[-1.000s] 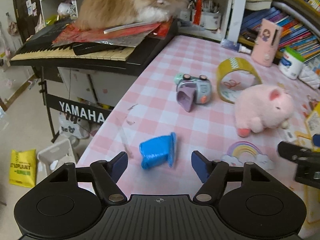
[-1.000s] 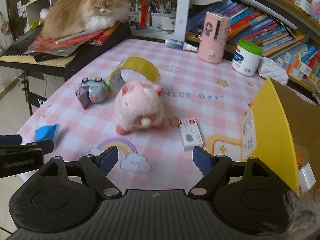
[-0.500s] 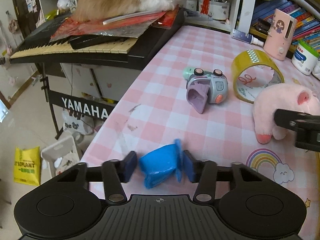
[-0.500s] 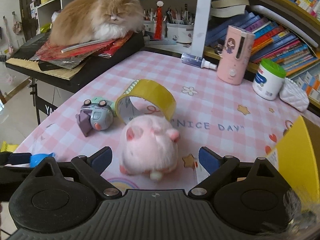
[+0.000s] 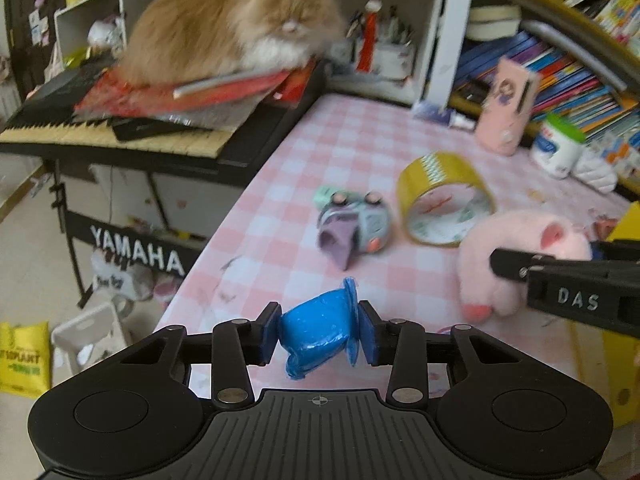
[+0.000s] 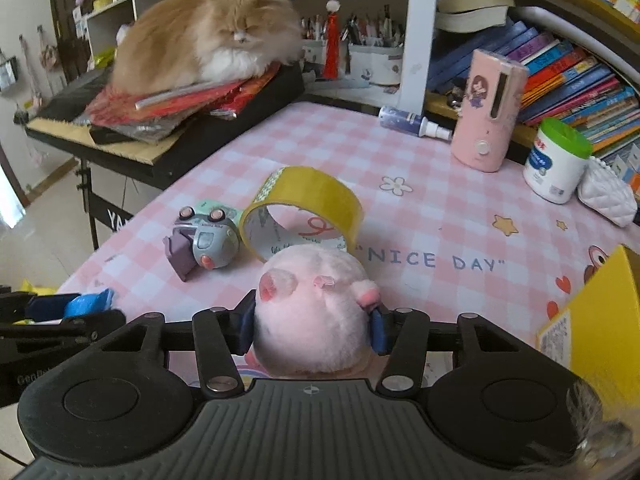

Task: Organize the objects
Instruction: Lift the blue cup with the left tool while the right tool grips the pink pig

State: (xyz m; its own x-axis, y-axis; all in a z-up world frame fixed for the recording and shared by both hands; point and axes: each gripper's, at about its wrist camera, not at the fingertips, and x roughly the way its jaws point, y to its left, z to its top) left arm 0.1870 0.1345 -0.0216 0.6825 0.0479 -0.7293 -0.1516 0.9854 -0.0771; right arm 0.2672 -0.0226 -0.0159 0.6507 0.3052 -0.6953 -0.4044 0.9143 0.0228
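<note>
The yellow box (image 6: 600, 312) is cut off by the right edge; the cat (image 5: 224, 28) is blurred.

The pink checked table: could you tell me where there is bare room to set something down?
The table is bare at the back, between the keyboard and the spray bottle, and around the "NICE DAY" print. It is crowded where toy car, tape roll and plush pig cluster.

Home study: cat (image 6: 208, 36), bookshelves (image 6: 560, 72), keyboard (image 5: 112, 132)

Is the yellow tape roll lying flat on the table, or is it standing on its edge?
Standing on edge: the tape roll shows its open hole sideways.
</note>
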